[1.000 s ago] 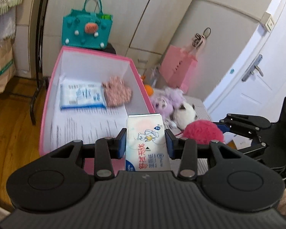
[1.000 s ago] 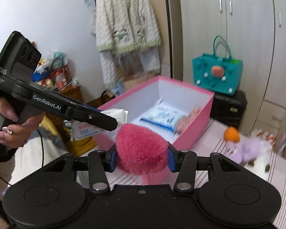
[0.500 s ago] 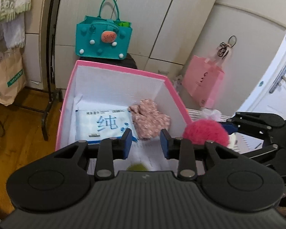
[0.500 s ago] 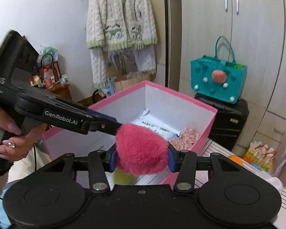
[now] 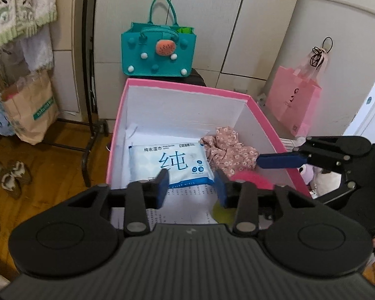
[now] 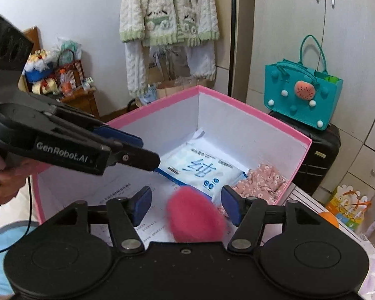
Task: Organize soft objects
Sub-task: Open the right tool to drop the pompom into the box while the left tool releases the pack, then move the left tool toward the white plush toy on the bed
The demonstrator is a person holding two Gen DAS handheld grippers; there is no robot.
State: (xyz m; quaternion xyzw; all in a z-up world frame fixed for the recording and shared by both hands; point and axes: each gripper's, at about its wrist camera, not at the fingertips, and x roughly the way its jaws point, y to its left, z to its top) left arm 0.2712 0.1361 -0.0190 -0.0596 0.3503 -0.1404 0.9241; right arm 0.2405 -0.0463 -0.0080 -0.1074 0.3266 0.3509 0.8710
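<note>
Now my right gripper [image 6: 186, 206] stands with its blue pads [image 6: 231, 205] spread apart, its jaws having just been opening, and the fuzzy pink pom-pom [image 6: 195, 221] sits loose and blurred between them, touching neither pad, over the pink box [image 6: 262, 117]. My left gripper [image 5: 191, 187] has also just been opening; its jaws are a little apart with nothing between them, and it hangs over the box's near end. Inside the white-lined cardboard box, a flat, glossy pack of wet wipes [image 5: 170, 163] with blue print lies on the printed paper covering the floor, and a crumpled pink floral cloth [image 5: 228, 153] lies just beside it against the right wall. A yellow-green round thing [image 5: 222, 211], blurred and partly hidden behind my left jaw, shows at the near end; what it is I cannot tell. Behind the box stands a teal felt tote bag [image 5: 158, 50] dotted with white bobbles, and a pink paper bag [image 5: 293, 102] hangs by the cabinet.
</note>
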